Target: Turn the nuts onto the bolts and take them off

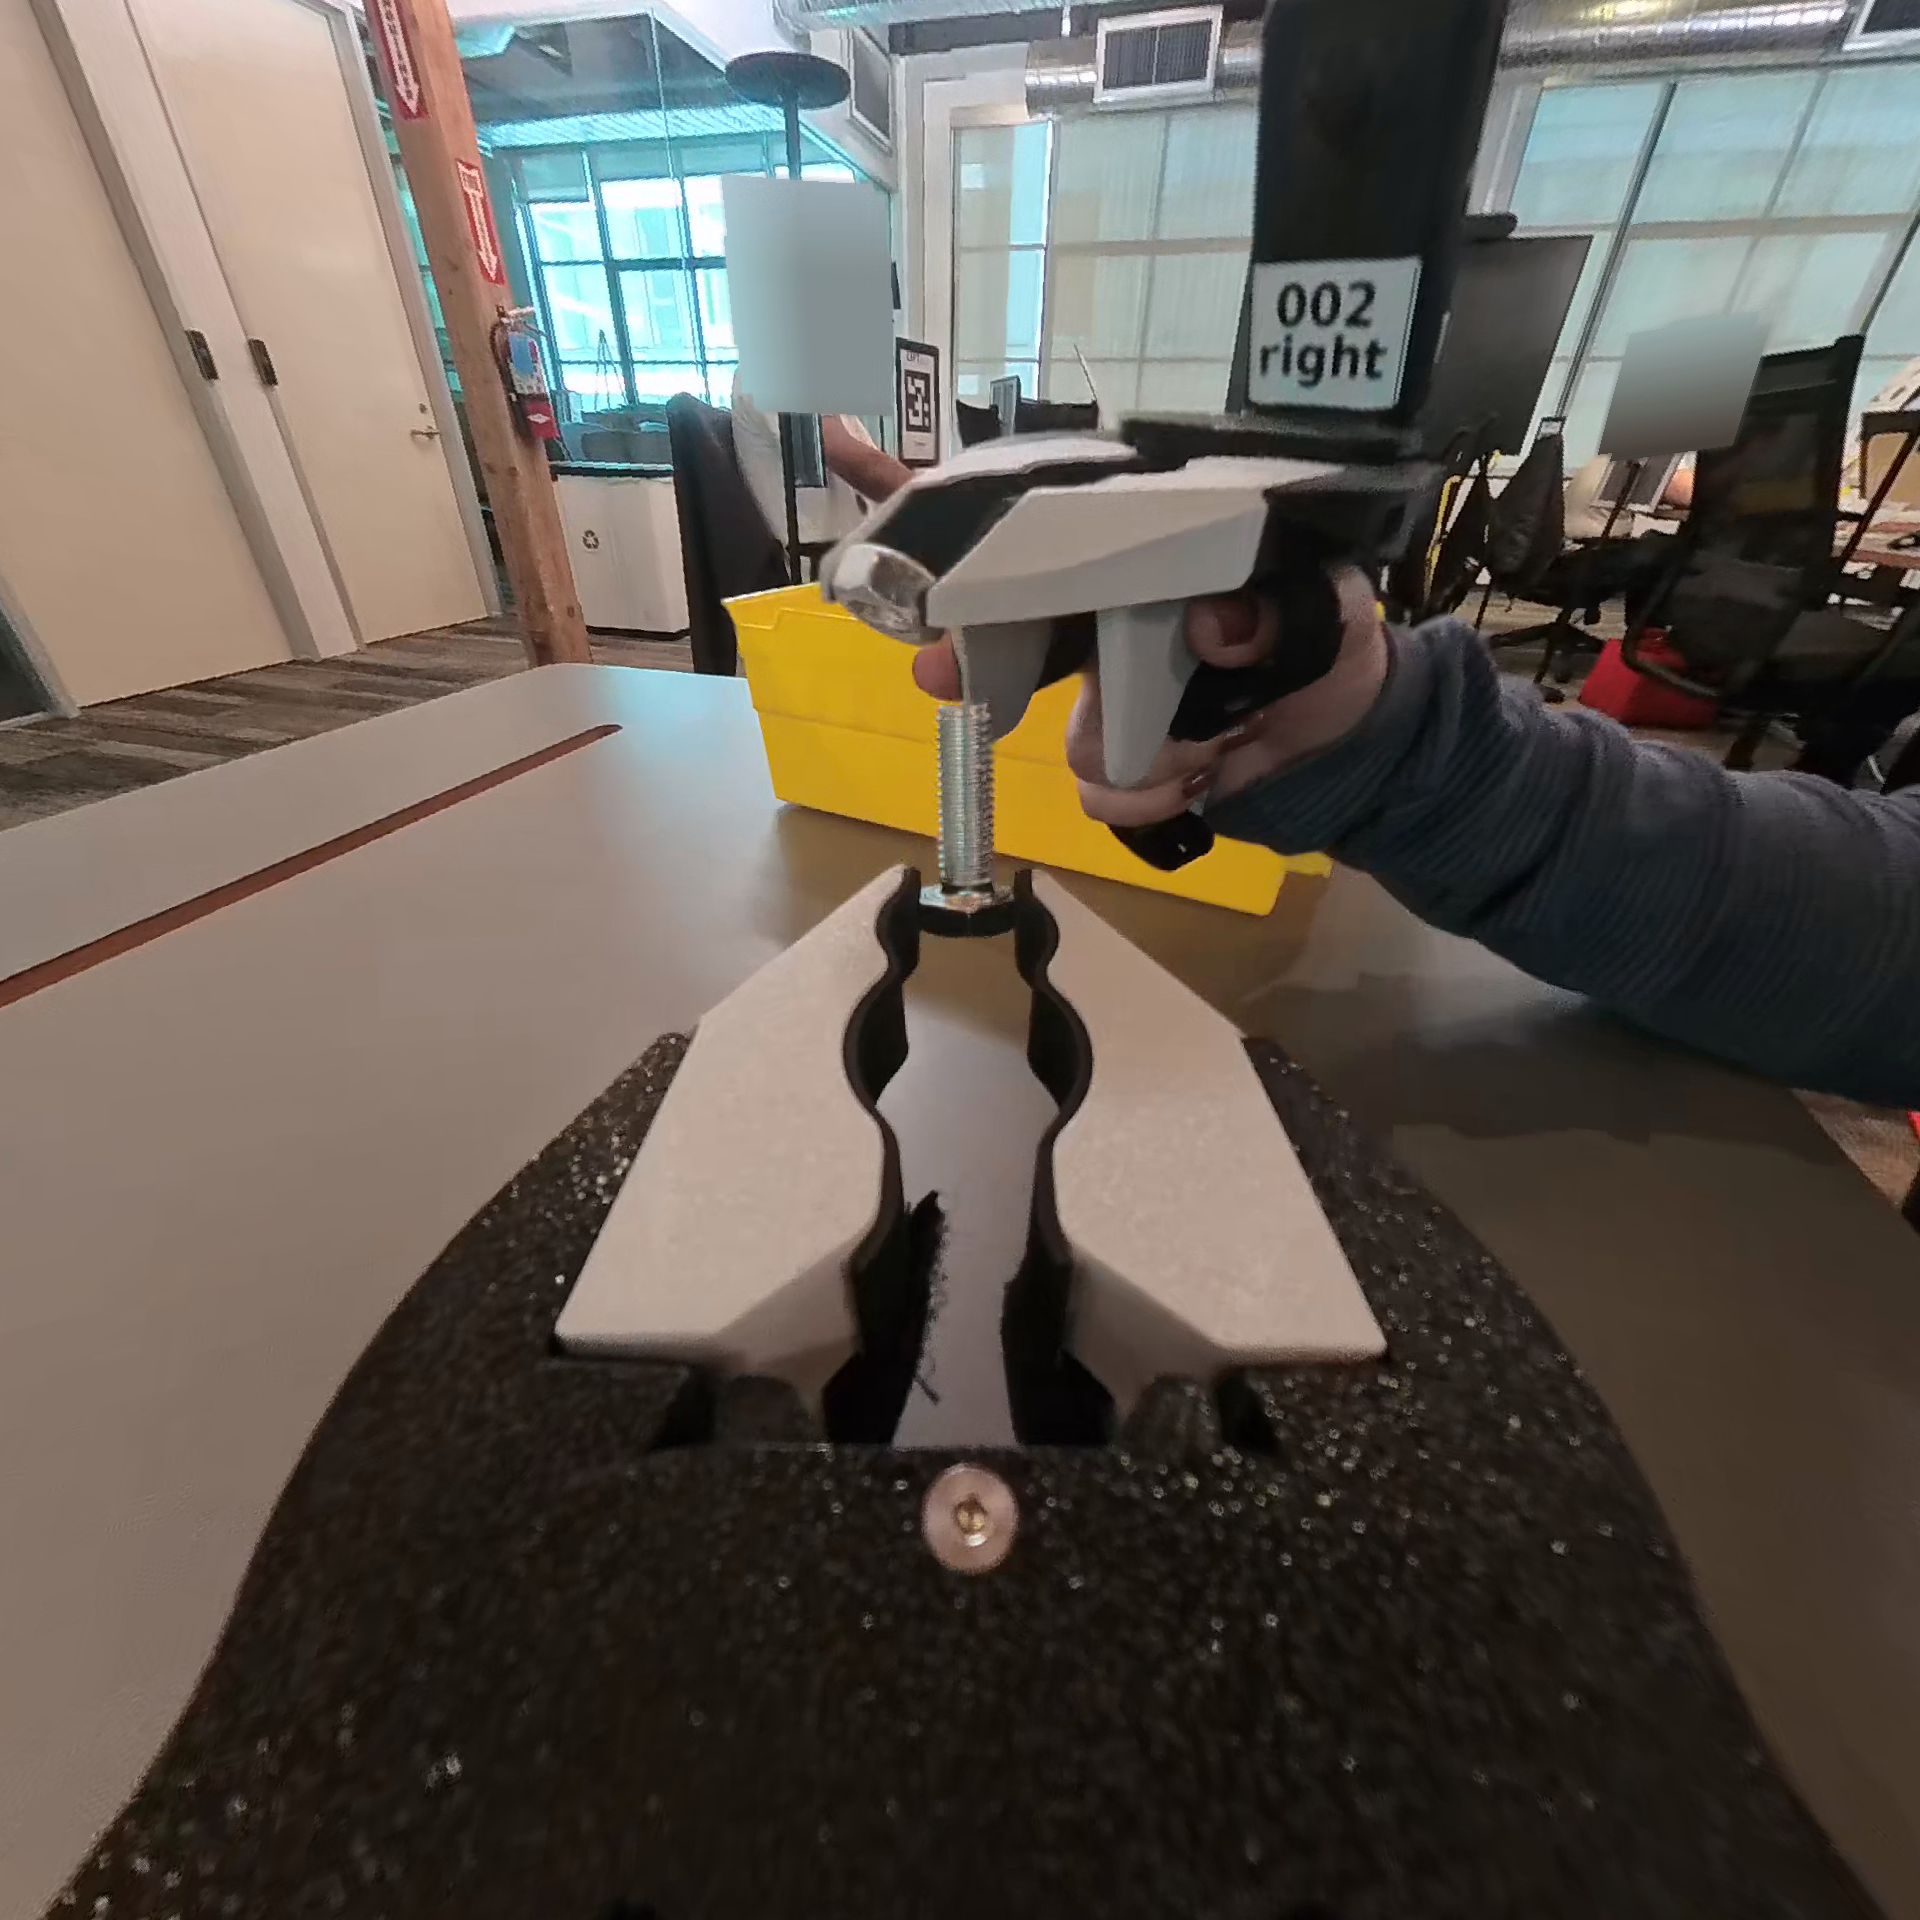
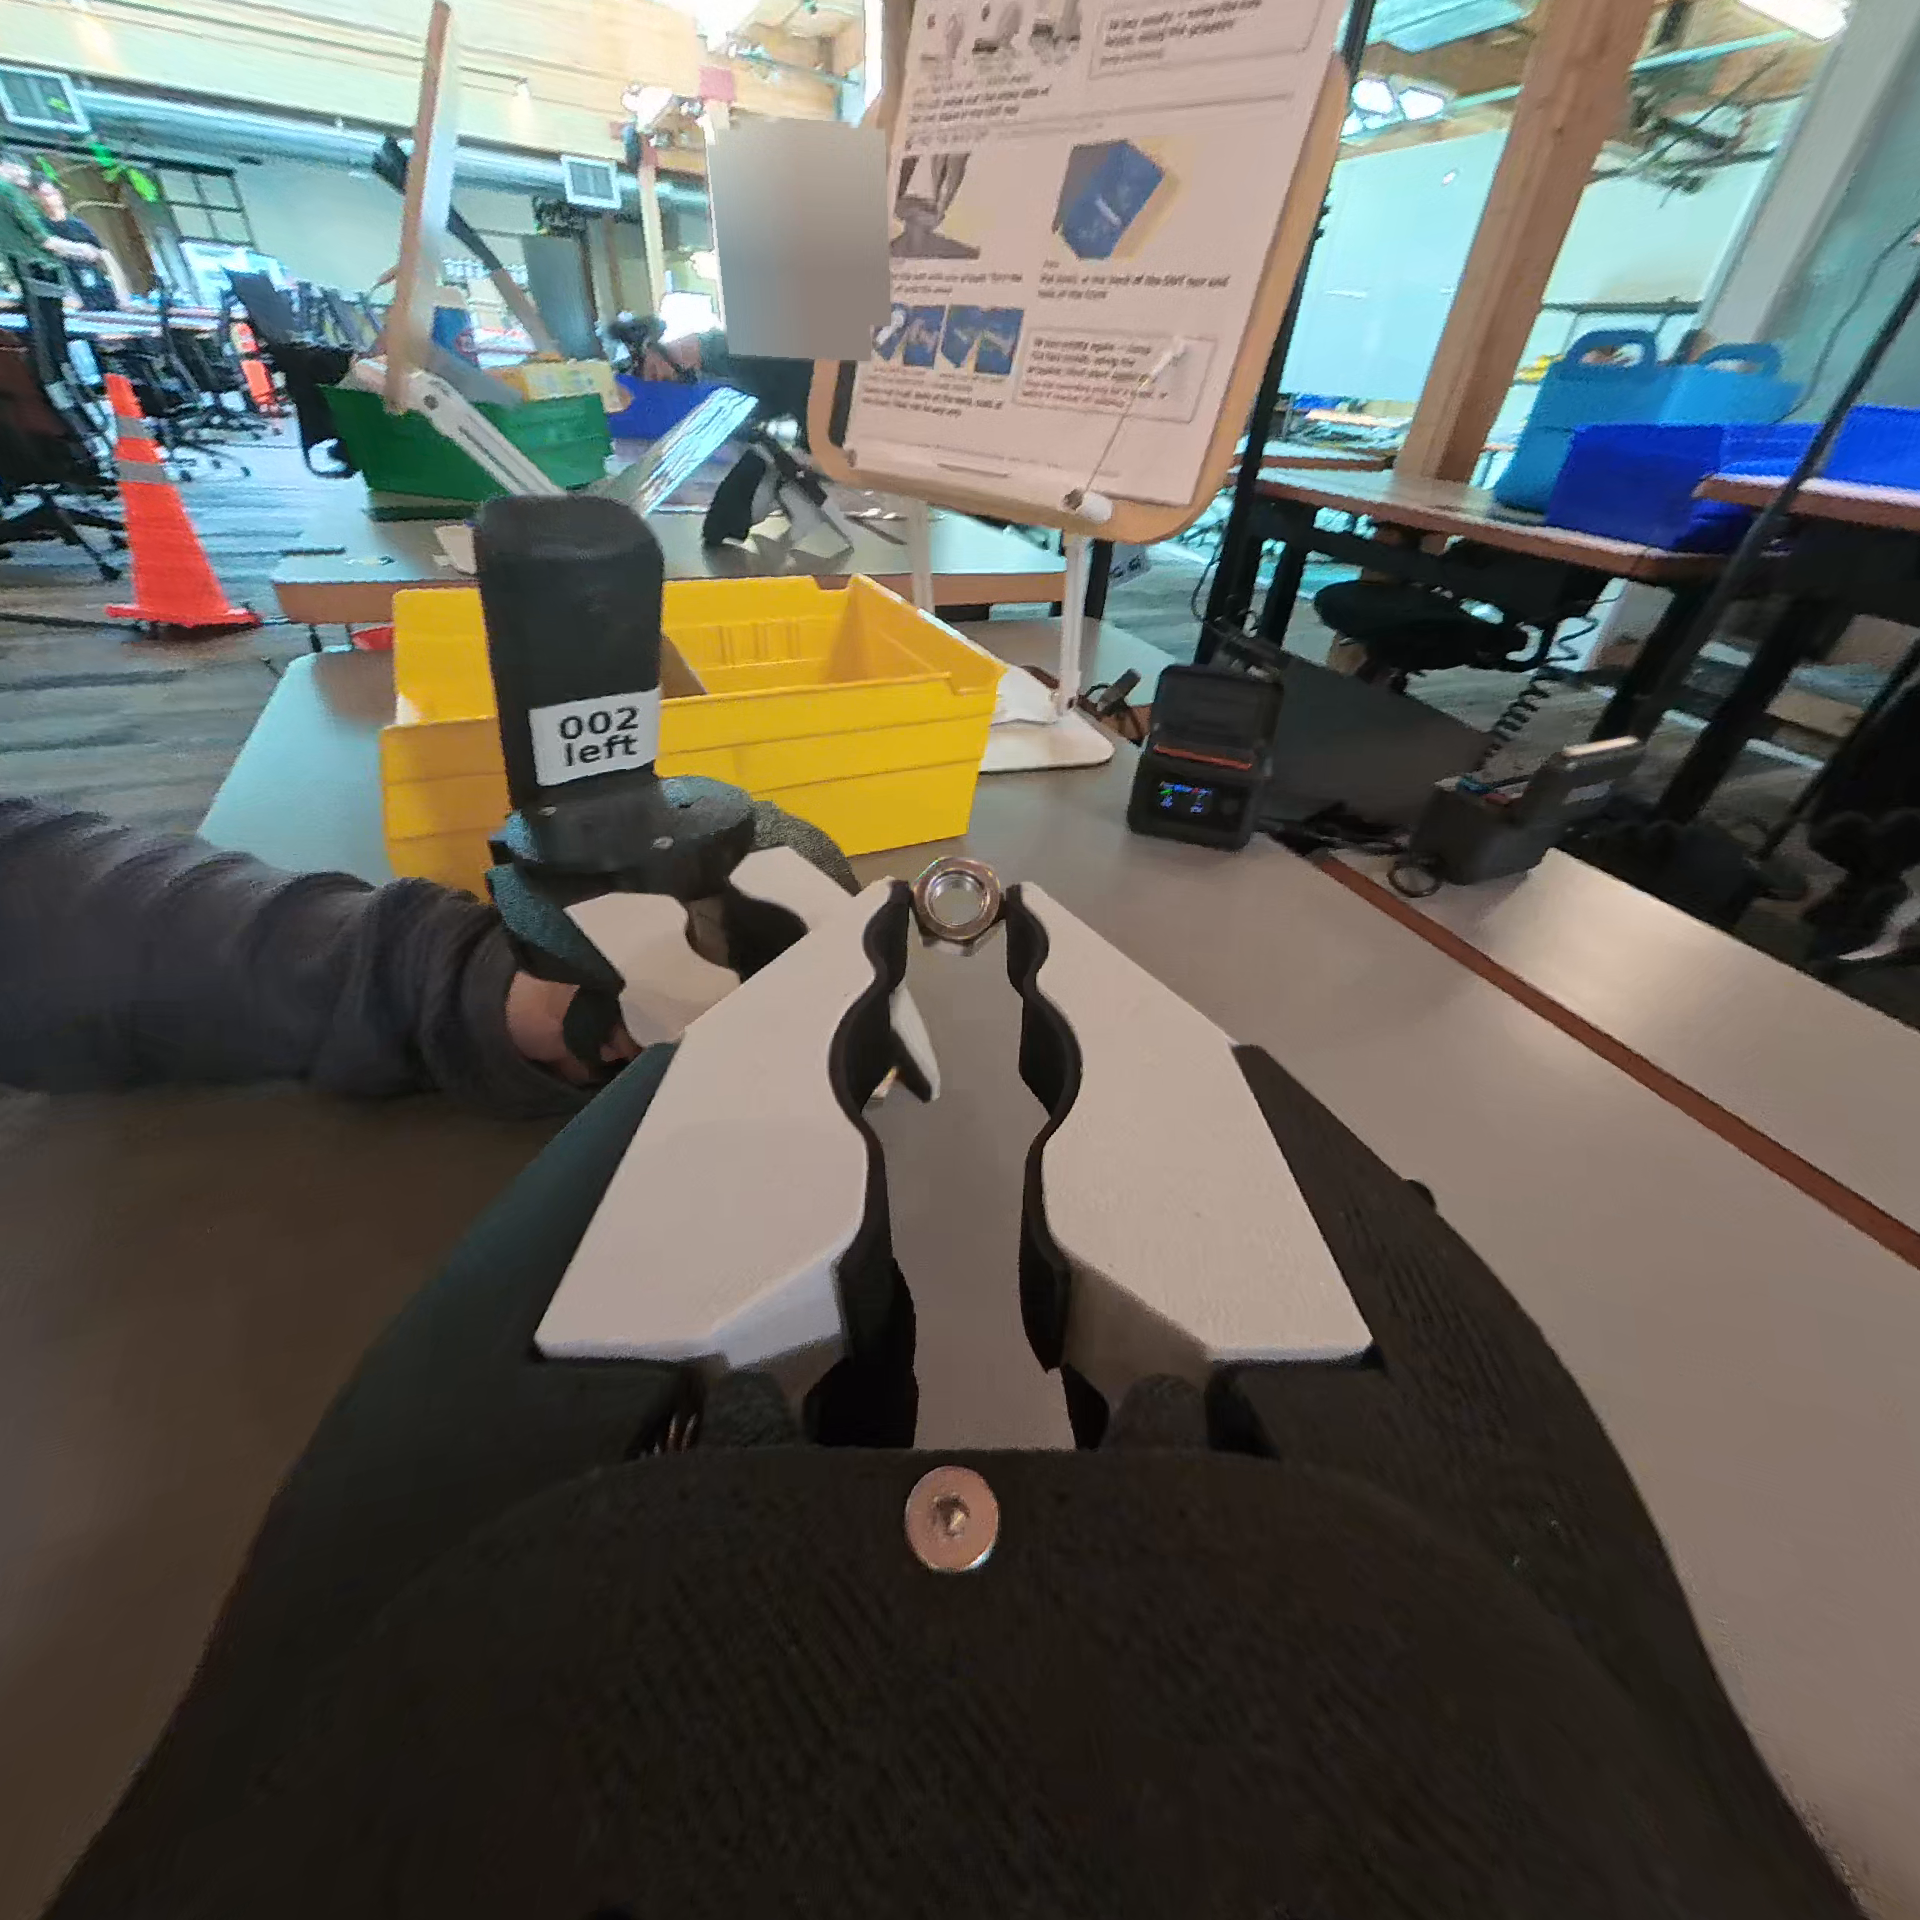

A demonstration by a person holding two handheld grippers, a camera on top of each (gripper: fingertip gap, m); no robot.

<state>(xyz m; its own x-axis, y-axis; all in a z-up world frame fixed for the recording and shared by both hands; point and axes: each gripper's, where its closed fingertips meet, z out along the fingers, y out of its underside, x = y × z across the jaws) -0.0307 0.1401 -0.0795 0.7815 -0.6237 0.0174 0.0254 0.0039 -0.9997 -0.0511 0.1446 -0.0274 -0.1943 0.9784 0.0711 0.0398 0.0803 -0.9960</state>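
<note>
Above desk (image 1: 312, 1039), 12 o'clock of my left gripper (image 1: 971, 914): jaws clamp bolt (image 1: 964, 805) by head, shank upright as anchor. Right gripper (image 2: 954, 914) jaws pinch nut (image 2: 956, 902) over bolt tip, ready for threading. Yellow bin (image 2: 831, 717) behind.

Right gripper (image 2: 954, 914) out front, jaws clamped on a shiny hex nut (image 2: 956, 906) right at the tips, its threaded hole facing the camera. Left gripper (image 2: 831, 935) sits just to the left, partly tucked behind, a dark-sleeved hand (image 2: 561, 1023) on it. Behind them on the grey desk (image 2: 1351, 1039), a yellow bin (image 2: 831, 748), and off right a small black device (image 2: 1200, 764).
</note>
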